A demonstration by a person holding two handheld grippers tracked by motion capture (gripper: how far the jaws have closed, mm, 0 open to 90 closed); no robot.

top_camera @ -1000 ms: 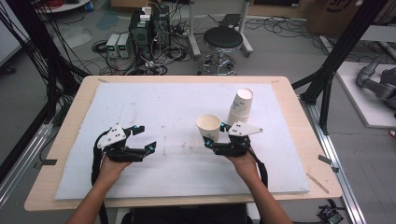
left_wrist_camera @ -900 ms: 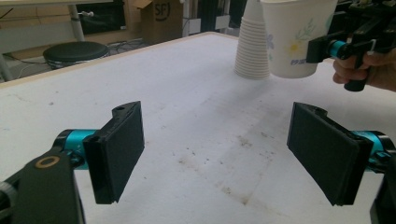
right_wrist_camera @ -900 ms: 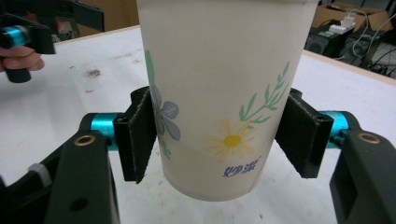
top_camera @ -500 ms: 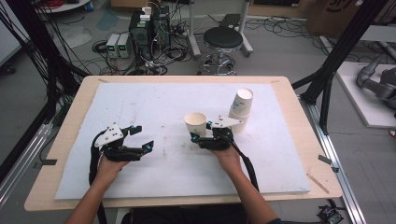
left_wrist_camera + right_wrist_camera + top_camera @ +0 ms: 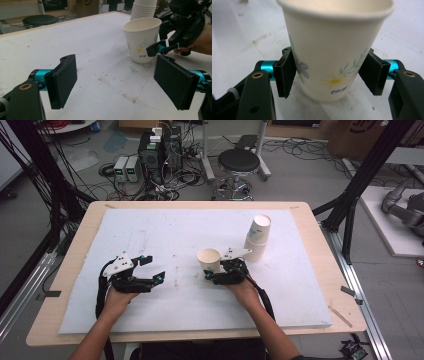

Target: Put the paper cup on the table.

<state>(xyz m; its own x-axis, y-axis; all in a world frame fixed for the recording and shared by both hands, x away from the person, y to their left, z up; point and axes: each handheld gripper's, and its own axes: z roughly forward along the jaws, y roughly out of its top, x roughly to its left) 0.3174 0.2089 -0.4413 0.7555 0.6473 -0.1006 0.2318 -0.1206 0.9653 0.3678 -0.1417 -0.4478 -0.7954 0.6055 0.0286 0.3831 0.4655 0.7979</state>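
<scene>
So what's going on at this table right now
A person sits at a white-covered table with a gripper in each hand. The right gripper has its fingers on either side of a single flowered paper cup, which stands upright on the table near the middle. Behind it, to the right, is a stack of upside-down paper cups. The left gripper is open and holds nothing, resting low over the table to the left.
</scene>
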